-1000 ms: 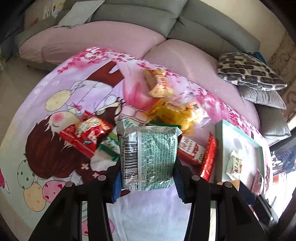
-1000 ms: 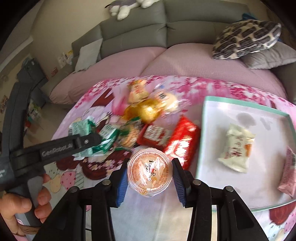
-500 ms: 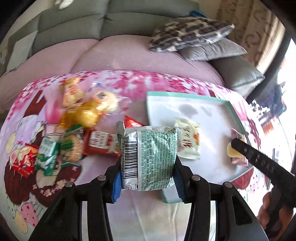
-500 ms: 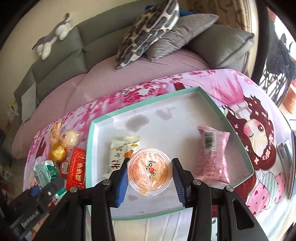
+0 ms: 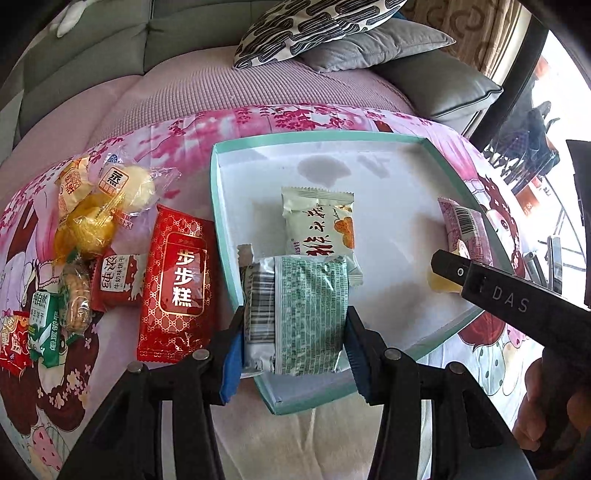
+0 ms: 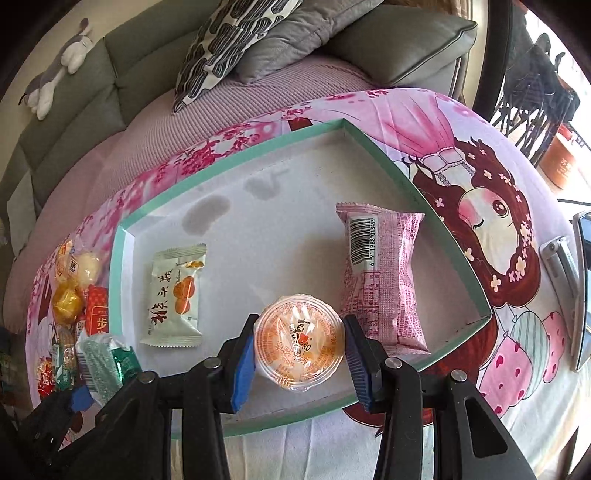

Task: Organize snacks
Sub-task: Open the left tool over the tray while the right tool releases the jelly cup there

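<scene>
My left gripper (image 5: 293, 339) is shut on a green-and-white snack packet (image 5: 295, 314) and holds it over the near-left corner of the teal-rimmed white tray (image 5: 218, 206). My right gripper (image 6: 300, 354) is shut on an orange jelly cup (image 6: 300, 345) over the tray's (image 6: 436, 206) near edge. In the tray lie a white packet with orange fruit print (image 5: 319, 225) (image 6: 175, 295) and a pink packet (image 6: 382, 280) (image 5: 465, 229). Left of the tray lie loose snacks: a large red packet (image 5: 175, 284), yellow wrapped cakes (image 5: 92, 218) and small red and green packets (image 5: 40, 325).
The tray sits on a table under a pink cartoon-print cloth (image 6: 480, 177). A grey sofa with a pink cover and patterned cushions (image 5: 314, 26) stands behind. A phone-like object (image 6: 561, 266) lies at the table's right edge. The right gripper's body (image 5: 517, 306) crosses the left wrist view.
Both grippers have swung right from the snack pile to the tray, each carrying its snack. The tray now fills both views and is closer.
</scene>
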